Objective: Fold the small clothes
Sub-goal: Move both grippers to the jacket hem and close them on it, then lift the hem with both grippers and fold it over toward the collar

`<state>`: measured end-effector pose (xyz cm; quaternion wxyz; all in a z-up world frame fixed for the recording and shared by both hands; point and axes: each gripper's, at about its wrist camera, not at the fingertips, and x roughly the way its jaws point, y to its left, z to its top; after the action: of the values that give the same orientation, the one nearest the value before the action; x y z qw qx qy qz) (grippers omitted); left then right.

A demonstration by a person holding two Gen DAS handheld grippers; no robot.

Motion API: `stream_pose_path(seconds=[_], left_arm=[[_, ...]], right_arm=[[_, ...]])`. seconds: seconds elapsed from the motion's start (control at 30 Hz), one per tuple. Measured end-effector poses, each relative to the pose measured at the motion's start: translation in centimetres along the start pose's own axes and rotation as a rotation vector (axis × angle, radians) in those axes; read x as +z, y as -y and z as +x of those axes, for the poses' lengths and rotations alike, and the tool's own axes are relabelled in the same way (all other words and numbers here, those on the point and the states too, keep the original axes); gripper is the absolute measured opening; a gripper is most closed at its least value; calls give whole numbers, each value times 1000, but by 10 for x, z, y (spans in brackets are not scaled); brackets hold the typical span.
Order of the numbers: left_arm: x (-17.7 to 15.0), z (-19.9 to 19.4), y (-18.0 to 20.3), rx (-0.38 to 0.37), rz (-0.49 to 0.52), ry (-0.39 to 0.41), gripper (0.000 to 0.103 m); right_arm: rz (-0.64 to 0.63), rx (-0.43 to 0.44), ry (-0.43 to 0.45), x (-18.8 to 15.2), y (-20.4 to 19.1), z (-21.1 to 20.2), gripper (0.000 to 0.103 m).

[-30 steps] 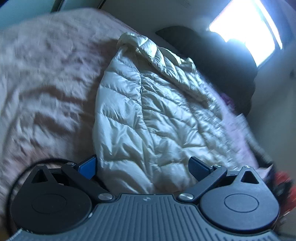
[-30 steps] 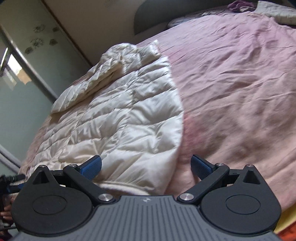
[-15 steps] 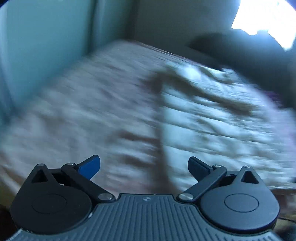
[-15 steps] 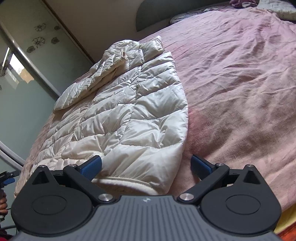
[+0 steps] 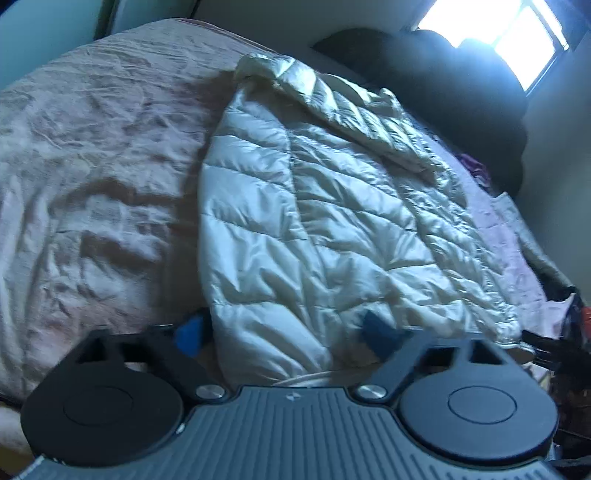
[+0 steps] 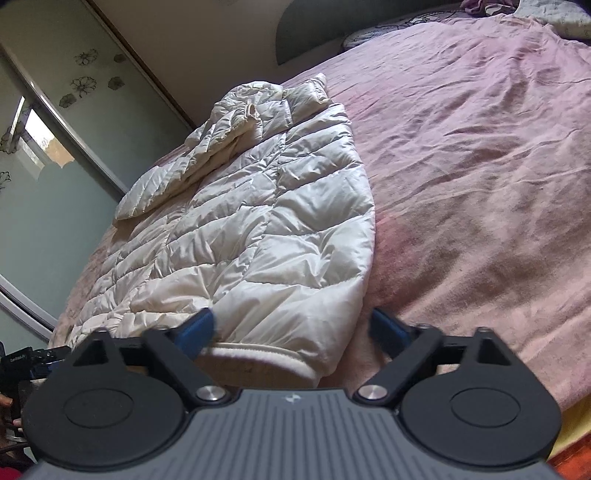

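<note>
A cream quilted puffer jacket (image 5: 314,221) lies flat on a pink bedspread (image 5: 92,166), hem toward me, collar and a folded sleeve at the far end. My left gripper (image 5: 284,334) is open, its jaws standing either side of the jacket's near left hem corner. In the right wrist view the jacket (image 6: 251,229) lies left of centre on the bedspread (image 6: 480,166). My right gripper (image 6: 295,328) is open, its jaws standing either side of the near right hem corner with its ribbed band (image 6: 266,356). Neither gripper holds anything.
A dark headboard or cushion (image 5: 443,74) stands under a bright window (image 5: 509,26). Loose clothes (image 5: 517,236) lie at the bed's right edge. Sliding wardrobe doors (image 6: 55,129) run along the bed's far side. A grey pillow (image 6: 554,14) lies at the far corner.
The left gripper swung away left in a blur, then came back to the jacket's hem. The right gripper moved closer to the hem. Both jaws stayed open.
</note>
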<state>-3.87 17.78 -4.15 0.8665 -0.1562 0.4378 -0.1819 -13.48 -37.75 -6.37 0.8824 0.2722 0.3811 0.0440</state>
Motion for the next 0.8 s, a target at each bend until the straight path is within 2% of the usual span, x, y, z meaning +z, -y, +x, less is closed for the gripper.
stream_pose_path(seconds=[0.03,0.07,0.1,0.13,0.2,0.23,0.37,0.57,0.8], left_arm=[[0,1,0,2,-5,-3,56],[0,3,1,4,-11,-4,47],[0,3,0,10,-18,-7,31],[1,4,-1,15,-24,-13,24],[1,2,-1,4,-32,-13,11],[2,1,1,4,-20,-8,10],[4,-9,17,34,52,40,6],[18,-27,33,20,73,121,5],[40,-43,48,7,89,204,5]], right_arm=[[-3,-7,-2,0,0,0,58],[-5,-14,-7,0,1,-1,47],[-13,-22,-10,0,1,-1,43],[-18,-26,-14,-1,1,-1,34],[-11,-2,-15,-1,2,-3,27],[-8,9,-11,-1,1,-4,21],[-30,29,33,6,-11,-12,16],[-127,69,129,31,-40,-28,15],[-191,45,229,65,-59,-25,14]])
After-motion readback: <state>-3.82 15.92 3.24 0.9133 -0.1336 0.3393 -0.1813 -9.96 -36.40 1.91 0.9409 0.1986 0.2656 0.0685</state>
